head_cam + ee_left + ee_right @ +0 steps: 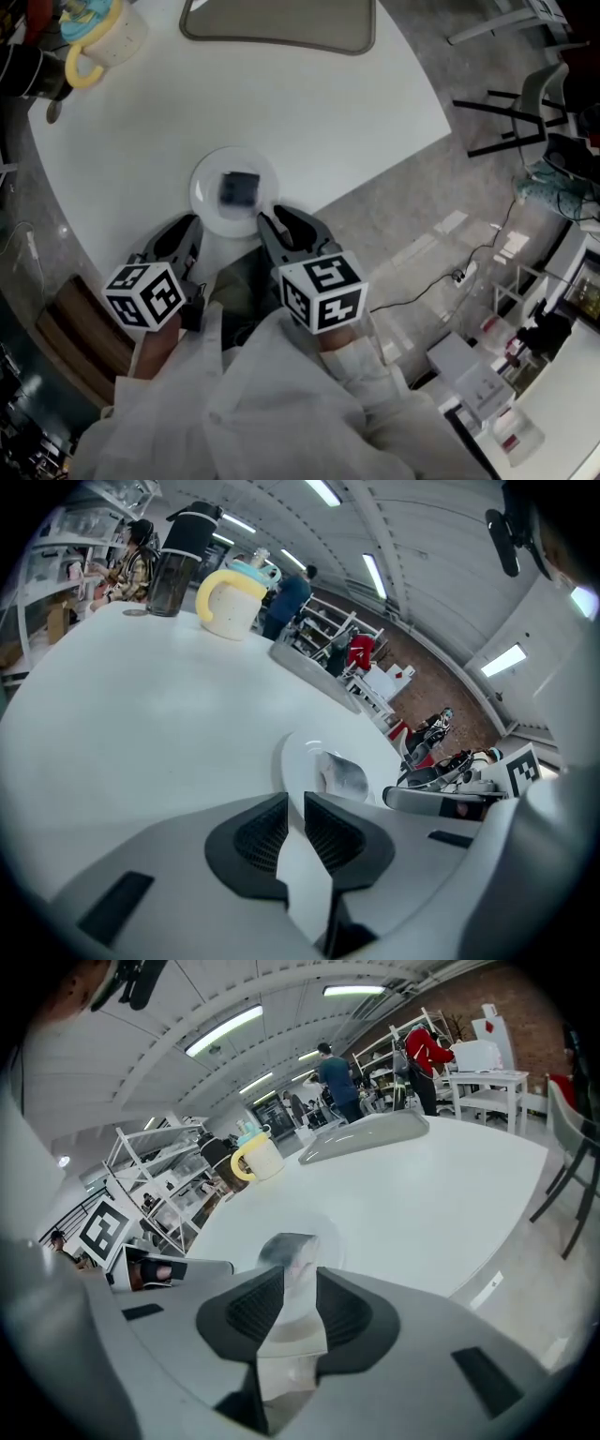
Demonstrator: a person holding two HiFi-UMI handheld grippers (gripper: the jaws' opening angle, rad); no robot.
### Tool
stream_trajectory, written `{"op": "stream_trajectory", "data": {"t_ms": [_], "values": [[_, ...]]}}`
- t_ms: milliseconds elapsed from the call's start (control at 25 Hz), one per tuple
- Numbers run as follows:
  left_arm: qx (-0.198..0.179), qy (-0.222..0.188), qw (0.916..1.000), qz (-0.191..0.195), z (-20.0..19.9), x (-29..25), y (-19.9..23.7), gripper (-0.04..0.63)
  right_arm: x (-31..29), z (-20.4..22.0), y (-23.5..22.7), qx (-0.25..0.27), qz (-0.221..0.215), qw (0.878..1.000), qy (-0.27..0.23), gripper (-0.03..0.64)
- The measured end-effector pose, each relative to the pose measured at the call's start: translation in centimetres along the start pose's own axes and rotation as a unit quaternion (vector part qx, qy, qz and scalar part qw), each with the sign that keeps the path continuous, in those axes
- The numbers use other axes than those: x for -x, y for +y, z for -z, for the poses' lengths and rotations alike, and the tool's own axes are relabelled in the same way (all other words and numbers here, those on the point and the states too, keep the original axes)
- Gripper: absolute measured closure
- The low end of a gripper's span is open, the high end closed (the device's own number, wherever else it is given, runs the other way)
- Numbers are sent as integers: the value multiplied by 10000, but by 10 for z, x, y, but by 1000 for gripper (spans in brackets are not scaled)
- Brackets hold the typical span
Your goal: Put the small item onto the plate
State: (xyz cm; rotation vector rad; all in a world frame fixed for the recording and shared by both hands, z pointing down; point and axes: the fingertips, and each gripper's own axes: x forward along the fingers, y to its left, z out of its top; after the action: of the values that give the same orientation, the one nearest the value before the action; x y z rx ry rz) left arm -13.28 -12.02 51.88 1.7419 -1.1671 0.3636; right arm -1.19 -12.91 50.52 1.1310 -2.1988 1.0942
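Sitting on the white plate (202, 204), the small item (240, 189) is a dark, blurred block near the plate's middle. The plate rests on the round white table (309, 122), close to the edge nearest the person.

The left gripper (184, 234) hangs just beside the plate's near-left rim. In the left gripper view its jaws stand only a narrow slit apart, with nothing between the pads (264, 834); only bare table shows through the gap. Past the tips, that view shows the plate (292, 759) and the small item (341, 776) on it.

The right gripper (277, 225) points at the plate's near-right rim, its tips overlapping that rim in the head view. Its jaws stand moderately apart and grip nothing. The right gripper view shows the small item (289, 1249) beyond the tips, not between the pads (255, 1309).

At the table's far side stand a cream mug with a yellow handle (101, 39), a dark bottle (28, 71) and a grey tray (278, 23).
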Motion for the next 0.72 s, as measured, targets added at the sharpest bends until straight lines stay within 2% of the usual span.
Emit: {"op": "stream_trajectory", "data": {"t_ms": [320, 480, 720], "values": [[44, 164, 9998, 57, 4, -5, 2, 488, -2, 9, -14, -142, 230, 9996, 99, 474], [37, 184, 9998, 116, 4, -5, 1, 475, -6, 15, -16, -242, 208, 9993, 212, 469], [245, 220, 9992, 240, 2, -4, -5, 466, -6, 19, -16, -375, 201, 9984, 378, 469]]}}
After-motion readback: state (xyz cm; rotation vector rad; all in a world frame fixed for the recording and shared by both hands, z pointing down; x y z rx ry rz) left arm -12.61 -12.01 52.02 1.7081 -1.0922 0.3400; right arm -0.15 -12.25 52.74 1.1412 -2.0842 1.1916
